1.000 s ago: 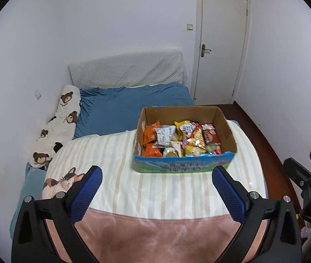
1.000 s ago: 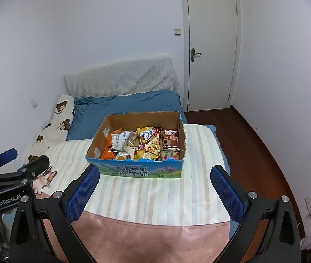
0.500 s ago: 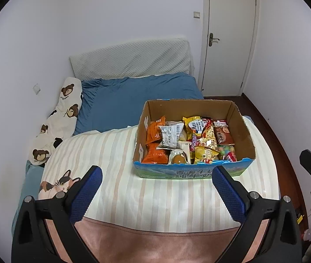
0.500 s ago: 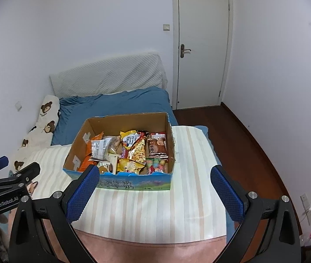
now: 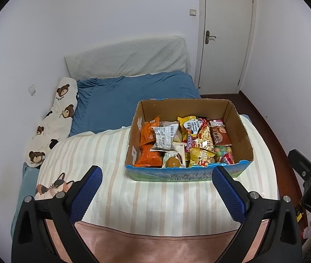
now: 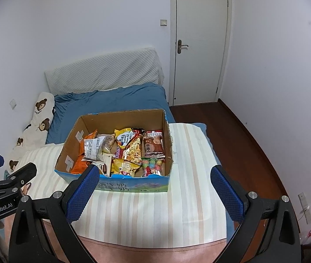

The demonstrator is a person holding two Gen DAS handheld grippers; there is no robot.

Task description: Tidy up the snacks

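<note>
The box is matt brown cardboard inside, its torn rim rough, with a glossy printed blue front. The snack packets in it are shiny crinkled plastic film. At 6 o'clock the striped blanket looks like soft matt cloth. The left gripper has matt black plastic arms, metal screws, and blue pads with a rough dimpled texture. At 3 o'clock the floor is polished dark wood.

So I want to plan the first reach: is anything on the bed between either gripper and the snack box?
Nothing visible. Only bare striped blanket lies between the open left gripper and the cardboard box, and likewise ahead of the open right gripper. The box top is open, so the snack packets are reachable from above.
</note>
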